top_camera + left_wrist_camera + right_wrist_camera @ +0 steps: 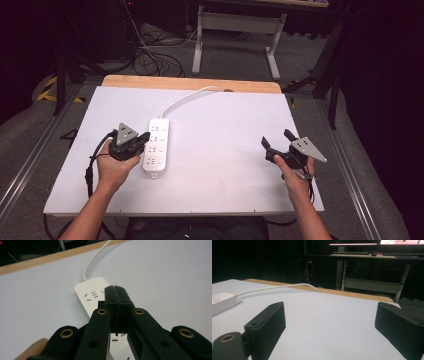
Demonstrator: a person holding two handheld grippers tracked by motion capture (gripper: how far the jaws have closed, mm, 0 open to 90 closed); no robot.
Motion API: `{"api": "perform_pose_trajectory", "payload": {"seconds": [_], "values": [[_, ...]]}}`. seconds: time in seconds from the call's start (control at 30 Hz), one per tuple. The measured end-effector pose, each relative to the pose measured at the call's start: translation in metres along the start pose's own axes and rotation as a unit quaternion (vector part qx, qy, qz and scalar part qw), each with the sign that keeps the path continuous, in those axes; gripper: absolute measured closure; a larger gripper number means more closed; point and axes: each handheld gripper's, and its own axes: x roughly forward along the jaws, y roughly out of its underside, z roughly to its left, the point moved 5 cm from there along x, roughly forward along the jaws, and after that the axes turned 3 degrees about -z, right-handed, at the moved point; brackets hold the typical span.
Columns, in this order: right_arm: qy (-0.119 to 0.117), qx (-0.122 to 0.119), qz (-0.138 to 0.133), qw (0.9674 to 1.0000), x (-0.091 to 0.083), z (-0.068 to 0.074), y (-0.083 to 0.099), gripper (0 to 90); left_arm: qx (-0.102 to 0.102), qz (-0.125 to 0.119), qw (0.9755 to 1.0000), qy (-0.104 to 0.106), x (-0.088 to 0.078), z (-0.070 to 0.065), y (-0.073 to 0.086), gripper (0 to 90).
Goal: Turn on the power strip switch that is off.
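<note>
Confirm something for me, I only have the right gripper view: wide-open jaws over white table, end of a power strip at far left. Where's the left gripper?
Observer: The left gripper is at the power strip's left edge, over its sockets.
Operator: Open or shut?
Observer: Shut; in the left gripper view its jaws are pressed together, nothing between them.
Operator: And the cord?
Observer: The white cord curves from the strip's far end to the table's back edge.

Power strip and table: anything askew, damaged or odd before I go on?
Nothing stands out. The power strip lies flat on the white table, cord running off the far edge. Left gripper is closed at the strip; right gripper open, apart.
</note>
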Motion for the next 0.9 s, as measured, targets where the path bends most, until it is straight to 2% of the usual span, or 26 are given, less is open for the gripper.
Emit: {"api": "perform_pose_trajectory", "payload": {"seconds": [0.17, 0.23, 0.33, 0.47, 0.53, 0.7, 0.77, 0.87, 0.9], "values": [[-0.003, 0.0, 0.005, 1.0, 0.001, 0.002, 0.001, 10.6, 0.008, 0.034, 0.9992, 0.021, 0.013, -0.006, 0.001, 90.0], [-0.003, -0.003, 0.006, 1.0, 0.001, 0.002, 0.001, 10.6, 0.015, 0.047, 0.9985, 0.021, 0.018, -0.009, 0.002, 90.0], [-0.002, -0.004, 0.011, 0.9999, 0.002, 0.002, 0.002, 10.6, 0.015, 0.064, 0.9976, 0.024, 0.025, -0.011, 0.003, 90.0], [-0.002, -0.003, 0.011, 0.9999, 0.002, 0.002, 0.003, 10.5, 0.003, 0.089, 0.9956, 0.031, 0.036, -0.012, 0.007, 90.0], [-0.002, -0.003, 0.013, 0.9999, 0.001, 0.002, 0.003, 10.5, 0.007, 0.101, 0.9943, 0.034, 0.039, -0.013, 0.009, 90.0], [-0.003, -0.003, 0.017, 0.9998, 0.002, 0.002, 0.004, 10.5, -0.001, 0.103, 0.9937, 0.043, 0.039, -0.015, 0.009, 89.9], [-0.004, -0.002, 0.018, 0.9998, 0.002, 0.002, 0.004, 10.5, 0.009, 0.112, 0.9926, 0.045, 0.04, -0.015, 0.011, 89.8], [-0.003, -0.003, 0.019, 0.9998, 0.003, 0.002, 0.005, 10.5, 0.008, 0.12, 0.9916, 0.048, 0.042, -0.017, 0.013, 89.7], [-0.004, -0.002, 0.021, 0.9998, 0.003, 0.002, 0.005, 10.5, 0.014, 0.124, 0.9911, 0.047, 0.042, -0.016, 0.014, 89.7]]}}
